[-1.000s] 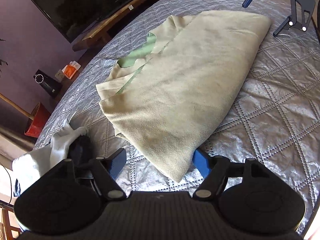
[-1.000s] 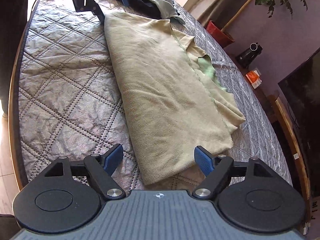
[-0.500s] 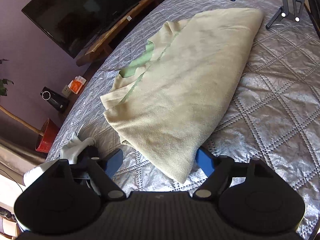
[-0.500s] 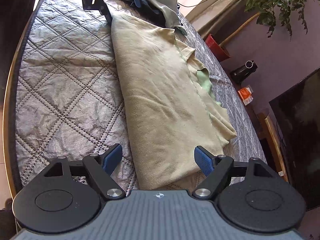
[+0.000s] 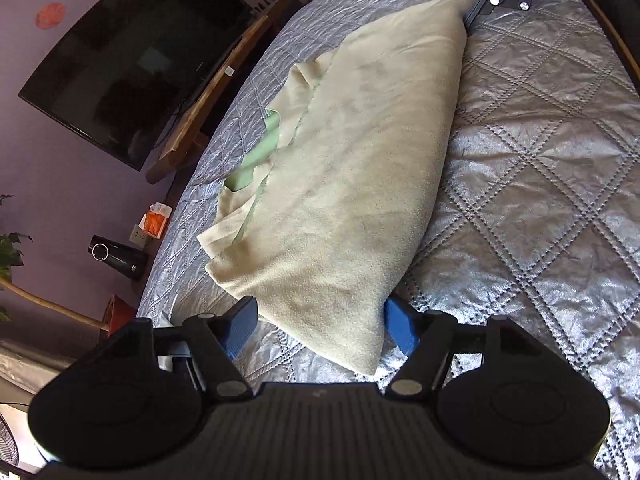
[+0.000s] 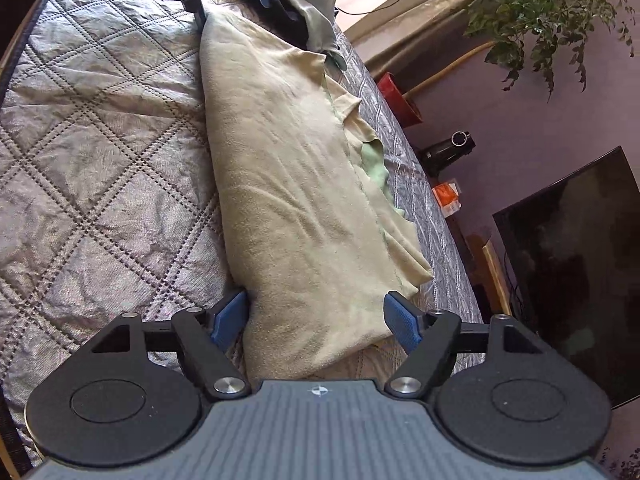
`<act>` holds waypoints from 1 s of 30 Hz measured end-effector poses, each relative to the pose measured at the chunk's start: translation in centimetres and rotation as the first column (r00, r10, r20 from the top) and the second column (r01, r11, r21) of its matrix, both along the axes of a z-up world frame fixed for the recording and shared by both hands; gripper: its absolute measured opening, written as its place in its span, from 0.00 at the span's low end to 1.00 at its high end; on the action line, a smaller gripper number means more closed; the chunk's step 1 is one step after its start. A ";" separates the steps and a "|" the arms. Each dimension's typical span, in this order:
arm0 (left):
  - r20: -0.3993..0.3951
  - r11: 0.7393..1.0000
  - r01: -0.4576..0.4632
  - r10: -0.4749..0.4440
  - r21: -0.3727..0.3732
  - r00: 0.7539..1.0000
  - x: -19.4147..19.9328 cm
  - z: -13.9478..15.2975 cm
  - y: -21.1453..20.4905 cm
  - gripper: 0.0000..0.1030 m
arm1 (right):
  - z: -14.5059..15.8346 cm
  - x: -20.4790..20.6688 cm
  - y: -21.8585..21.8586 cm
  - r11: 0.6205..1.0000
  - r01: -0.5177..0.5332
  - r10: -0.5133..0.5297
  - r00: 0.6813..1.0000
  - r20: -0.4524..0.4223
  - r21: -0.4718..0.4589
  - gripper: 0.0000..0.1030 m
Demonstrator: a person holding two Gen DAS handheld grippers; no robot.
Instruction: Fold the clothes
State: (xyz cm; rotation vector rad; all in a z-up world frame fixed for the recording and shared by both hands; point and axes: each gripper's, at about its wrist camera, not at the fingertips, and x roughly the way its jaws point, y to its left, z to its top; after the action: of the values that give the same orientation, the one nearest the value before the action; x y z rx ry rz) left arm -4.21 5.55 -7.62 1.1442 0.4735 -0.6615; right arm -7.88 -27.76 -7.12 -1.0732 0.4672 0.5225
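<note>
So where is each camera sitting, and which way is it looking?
Left wrist: on the left gripper, at one end of the yellow blanket, looking along it; its blue fingers show.
Right wrist: on the right gripper, at the other end, looking back; its blue fingers show.
Shared: blanket, bed, TV; each sees the other gripper.

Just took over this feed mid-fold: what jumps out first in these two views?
A long pale yellow-green cloth, folded lengthwise, lies across the quilted silver bedspread. The left gripper and right gripper sit at its opposite ends, jaws closing in around the fabric, pads not yet clearly pressing it. A dark television stands beside the bed.
</note>
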 end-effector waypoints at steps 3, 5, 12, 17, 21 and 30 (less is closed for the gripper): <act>0.000 0.999 0.029 -0.029 0.036 1.000 -0.5 -0.3 -0.3 0.46 | 0.0 0.2 0.0 1.000 0.009 -0.009 1.000 -0.007 0.007 0.70; 0.000 0.998 0.039 -0.039 0.058 0.999 -0.9 -0.7 -0.4 0.35 | -0.1 0.1 0.1 1.000 0.008 -0.008 1.000 0.000 0.002 0.70; -0.053 0.999 -0.046 0.047 0.020 0.998 -0.6 -1.1 -1.0 0.06 | -0.4 -0.2 0.3 1.000 -0.006 0.006 1.000 0.002 -0.016 0.64; -0.079 0.993 -0.117 0.115 -0.017 0.990 -0.4 -0.8 -1.0 0.04 | -0.7 0.0 0.4 1.000 -0.013 0.012 0.998 -0.055 -0.023 0.09; -0.117 0.977 -0.203 0.195 -0.061 0.974 -0.2 -0.4 -1.1 0.04 | -0.1 0.5 -0.1 0.999 0.025 -0.020 0.995 -0.101 0.043 0.08; -0.178 0.925 -0.340 0.310 -0.172 0.934 -1.6 3.2 -0.7 0.03 | 2.1 -0.1 -1.1 0.982 0.104 -0.080 0.985 -0.155 0.155 0.08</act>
State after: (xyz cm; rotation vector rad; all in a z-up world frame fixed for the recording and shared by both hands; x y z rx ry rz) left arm -5.78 4.90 -4.43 0.8040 0.6916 -0.4905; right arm -7.98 -28.82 -5.01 -0.8554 0.5926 0.5507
